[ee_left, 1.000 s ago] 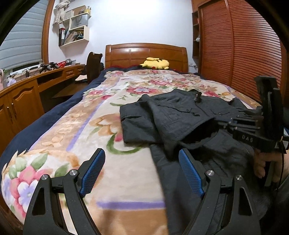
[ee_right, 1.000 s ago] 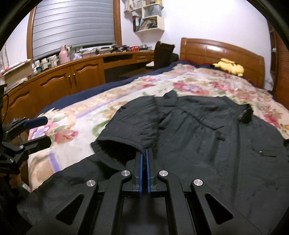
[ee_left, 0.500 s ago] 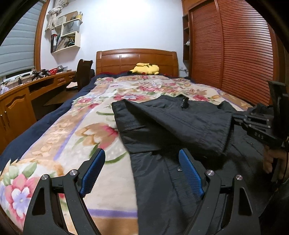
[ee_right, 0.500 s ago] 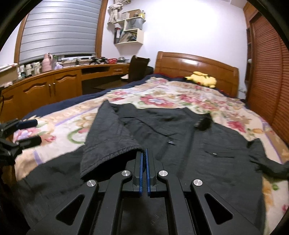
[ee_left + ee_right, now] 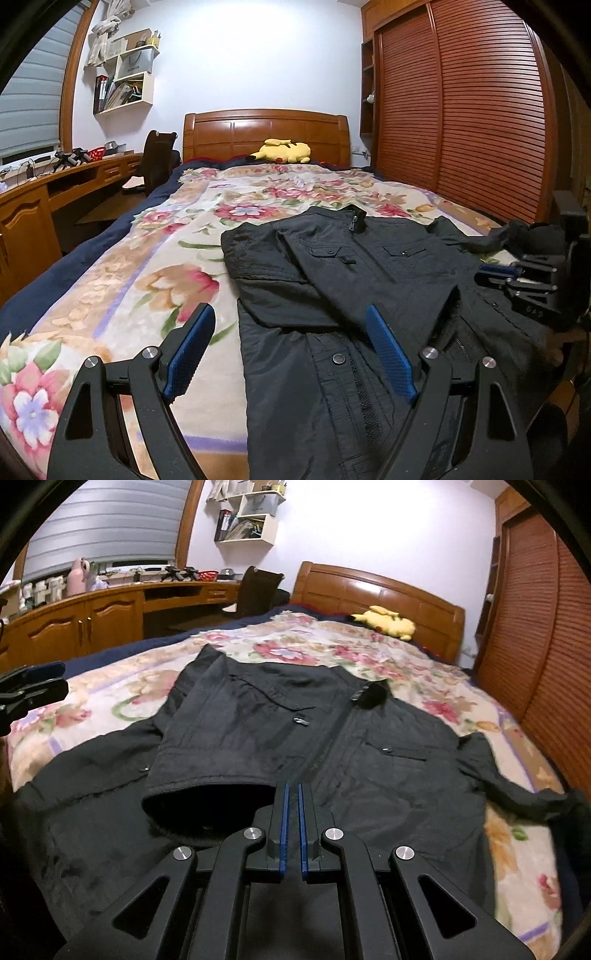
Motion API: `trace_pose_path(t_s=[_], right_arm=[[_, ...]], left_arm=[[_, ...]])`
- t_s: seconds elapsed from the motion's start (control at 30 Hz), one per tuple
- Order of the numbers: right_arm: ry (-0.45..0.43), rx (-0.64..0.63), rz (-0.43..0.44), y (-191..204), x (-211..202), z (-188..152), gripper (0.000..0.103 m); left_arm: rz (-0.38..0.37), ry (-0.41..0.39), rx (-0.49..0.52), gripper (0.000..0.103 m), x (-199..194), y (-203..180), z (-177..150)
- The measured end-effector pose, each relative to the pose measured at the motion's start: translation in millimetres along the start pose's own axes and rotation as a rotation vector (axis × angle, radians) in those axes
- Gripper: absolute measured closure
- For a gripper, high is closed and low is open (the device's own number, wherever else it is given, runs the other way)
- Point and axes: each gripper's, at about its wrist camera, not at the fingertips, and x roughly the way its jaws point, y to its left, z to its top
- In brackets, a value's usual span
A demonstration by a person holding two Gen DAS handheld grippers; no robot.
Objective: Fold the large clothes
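- Bottom centre of the right wrist view, the right gripper (image 5: pixel 291 808) shows a narrow slit between its blue pads; the jaws have just been opening, and no cloth shows in the slit, so it looks like a release.
- Just left of its tips lies the cuff (image 5: pixel 207 794) of the sleeve (image 5: pixel 236 723), laid across the jacket's (image 5: pixel 388 775) chest, a first fold by the look of it.
- Lower in the left wrist view, the left gripper (image 5: pixel 291 354) stands wide and empty above the jacket's edge, ready for a hem or side, I'd say.
- Jacket spread front-up on the floral blanket (image 5: pixel 147 280), collar towards the headboard (image 5: pixel 266 133).
- Other sleeve (image 5: pixel 517 786) trails out at right of frame, not yet folded.
- Yellow plush (image 5: pixel 282 151) sits far up by the headboard, well apart; nothing blocks the fold.
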Motion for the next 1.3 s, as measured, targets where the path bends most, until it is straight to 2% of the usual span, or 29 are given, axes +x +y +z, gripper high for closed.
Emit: trace_pose_path(t_s=[0.03, 0.1, 0.17, 0.37, 0.6, 0.73, 0.9, 0.93, 1.0, 1.03, 1.1, 1.3], right_arm=[[-0.003, 0.002, 0.007, -2, -2, 4, 0.077], [-0.009, 0.004, 0.013, -1, -9, 9, 0.040], [-0.024, -0.002, 0.027, 2, -12, 12, 0.030], [-0.012, -0.040, 0.116, 28, -6, 14, 0.030], [0.053, -0.099, 0.209, 58, 10, 16, 0.030], [0.094, -0.135, 0.230, 63, 24, 21, 0.030], [0.181, -0.198, 0.186, 71, 46, 17, 0.030], [0.191, -0.202, 0.176, 69, 49, 17, 0.032], [0.210, -0.205, 0.164, 66, 51, 14, 0.058], [0.221, -0.196, 0.146, 61, 53, 13, 0.064], [0.227, -0.157, 0.124, 50, 51, 14, 0.089], [0.116, 0.021, 0.130, 2, 23, 30, 0.093]], left_arm=[[0.003, -0.002, 0.004, 0.019, 0, 0, 0], [0.015, -0.006, 0.012, 0.019, -1, 1, 0], [0.017, -0.007, 0.006, 0.019, -3, 5, -1], [0.034, 0.005, 0.001, 0.019, -3, 15, -4], [0.036, 0.008, -0.015, 0.019, -11, 30, -11], [0.036, 0.020, -0.030, 0.019, -12, 38, -14], [0.035, 0.025, -0.033, 0.019, -13, 42, -15], [0.034, 0.025, -0.034, 0.019, -12, 42, -15], [0.032, 0.025, -0.035, 0.019, -13, 43, -16], [0.030, 0.026, -0.035, 0.019, -13, 44, -16], [0.028, 0.028, -0.035, 0.019, -12, 43, -16], [0.016, 0.037, -0.021, 0.019, -9, 37, -18]])
